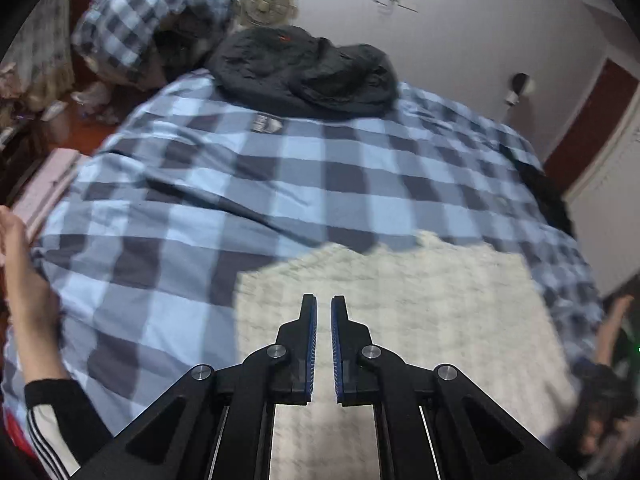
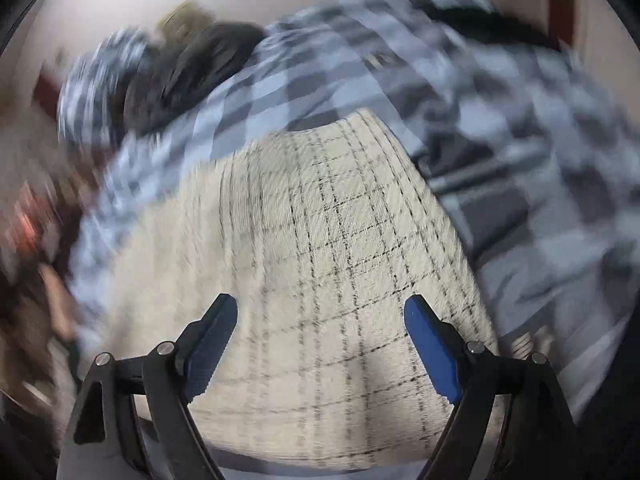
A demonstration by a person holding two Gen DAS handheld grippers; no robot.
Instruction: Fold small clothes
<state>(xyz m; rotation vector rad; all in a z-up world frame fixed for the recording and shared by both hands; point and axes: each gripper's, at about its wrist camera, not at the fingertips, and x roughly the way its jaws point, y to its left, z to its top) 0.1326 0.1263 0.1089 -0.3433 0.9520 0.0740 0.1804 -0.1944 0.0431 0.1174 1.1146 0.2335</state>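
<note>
A cream knitted garment with a thin dark grid pattern is lying flat on a bed covered by a blue-and-grey checked duvet, near the bed's front edge. The left claw is hanging over the near part of the garment, its blue-padded jaws drawn almost together with only a thin slit between them and nothing caught in it. In the right wrist view, which is blurred, the right claw is standing wide apart above the same cream garment, the cloth showing between its two fingers but untouched by either pad as far as the blur allows. A black jacket is lying crumpled at the far end of the bed, and a bundle of checked bedding is sitting beyond it to the left. A bare forearm in a black sleeve with white stripes is reaching along the left edge of the bed.
</note>
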